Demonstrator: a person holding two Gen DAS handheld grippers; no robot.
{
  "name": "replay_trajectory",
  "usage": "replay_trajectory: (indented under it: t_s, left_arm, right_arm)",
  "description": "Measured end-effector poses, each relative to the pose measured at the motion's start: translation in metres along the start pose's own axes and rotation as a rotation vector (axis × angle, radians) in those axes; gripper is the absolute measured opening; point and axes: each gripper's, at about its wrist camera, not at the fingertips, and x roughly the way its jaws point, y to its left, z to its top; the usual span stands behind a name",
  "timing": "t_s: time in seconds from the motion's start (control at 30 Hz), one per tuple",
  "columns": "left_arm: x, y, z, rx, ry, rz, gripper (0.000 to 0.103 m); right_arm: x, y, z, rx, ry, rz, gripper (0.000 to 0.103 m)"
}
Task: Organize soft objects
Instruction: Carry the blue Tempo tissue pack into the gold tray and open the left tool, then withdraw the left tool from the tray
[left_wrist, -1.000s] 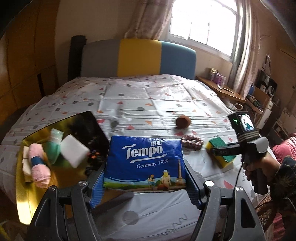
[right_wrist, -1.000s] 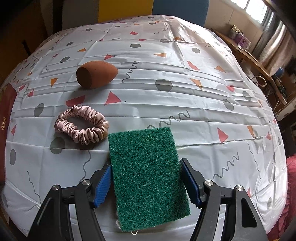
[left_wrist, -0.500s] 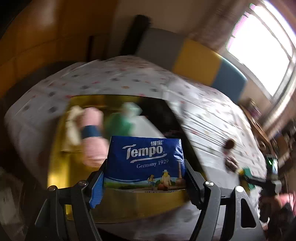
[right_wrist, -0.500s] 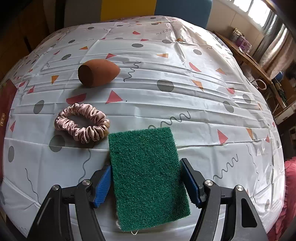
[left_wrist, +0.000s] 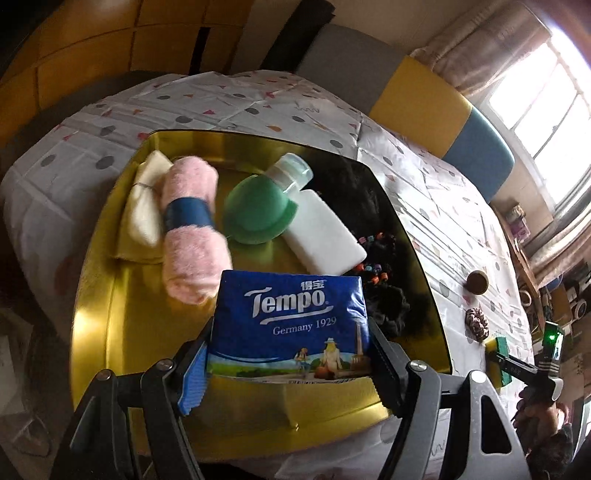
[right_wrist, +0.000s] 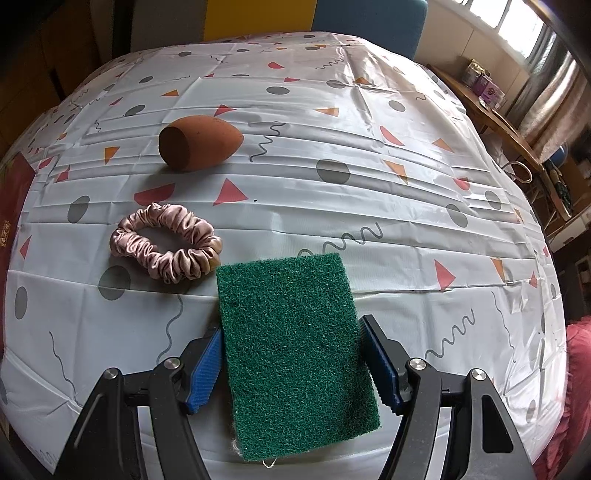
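My left gripper (left_wrist: 290, 365) was clamped on the blue Tempo tissue pack (left_wrist: 290, 325), holding it over the near part of the gold tray (left_wrist: 103, 314), where a rolled pink towel (left_wrist: 192, 229), a green sponge (left_wrist: 258, 210), a white bottle (left_wrist: 321, 236) and a dark scrunchie (left_wrist: 388, 314) already lay. My right gripper (right_wrist: 291, 363) squeezed the green scouring pad (right_wrist: 295, 350) by its sides above the patterned tablecloth (right_wrist: 369, 184), with the pink satin scrunchie (right_wrist: 166, 247) just beside the pad's far left corner and the brown makeup sponge (right_wrist: 199, 142) farther off.
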Motion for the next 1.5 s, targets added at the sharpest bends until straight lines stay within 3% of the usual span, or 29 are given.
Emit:
replay_trajectory:
  t_s: [0.43,0.53,0.77,0.87,1.03,1.5]
  left_arm:
    - [0.057,0.001,0.019,0.020,0.129,0.082,0.075]
    - [0.059,-0.002,0.022,0.034,0.139,0.053,0.084]
    - [0.041,-0.003,0.016,0.052,0.063,0.125,0.085]
    - [0.020,-0.006,0.008,0.093,-0.014,0.195,0.085]
    - [-0.014,-0.020,-0.005,0.179,-0.126,0.243,0.085]
    - [-0.049,-0.033,-0.014,0.208,-0.194,0.216,0.085]
  right_arm:
    - [0.000,0.002,0.000,-0.023,-0.003,-0.010,0.071]
    - [0.000,0.002,0.000,-0.028,-0.003,-0.011,0.071]
    - [0.000,0.001,0.000,-0.031,-0.003,-0.012,0.071]
    - [0.000,0.002,0.000,-0.035,-0.004,-0.015,0.071]
    - [-0.001,0.003,-0.001,-0.046,-0.008,-0.021,0.071]
    - [-0.002,0.006,-0.002,-0.074,-0.015,-0.042,0.070]
